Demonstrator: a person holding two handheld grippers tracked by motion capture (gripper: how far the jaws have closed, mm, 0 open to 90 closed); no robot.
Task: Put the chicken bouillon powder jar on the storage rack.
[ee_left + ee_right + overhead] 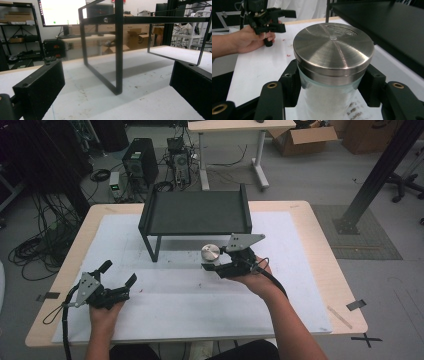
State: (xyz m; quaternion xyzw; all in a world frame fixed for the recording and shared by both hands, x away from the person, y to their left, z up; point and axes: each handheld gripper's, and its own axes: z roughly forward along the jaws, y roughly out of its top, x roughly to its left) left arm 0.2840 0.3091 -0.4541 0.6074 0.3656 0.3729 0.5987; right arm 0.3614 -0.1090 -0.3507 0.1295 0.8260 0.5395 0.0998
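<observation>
Item: glass shaker jar [332, 100], steel lid [333, 48]. Pinched between right gripper [220, 265] jaws, just before black shelf riser [195, 212]. Left gripper [119, 279] spread, empty. Judged: grasped, placement outstanding.

dim room, soft overhead light, blown-out monitor [62, 11], faint shadows, slight blur

Glass jar [329, 105], steel lid [333, 46], upright on mat [200, 300] beside black shelf [196, 212].
</observation>
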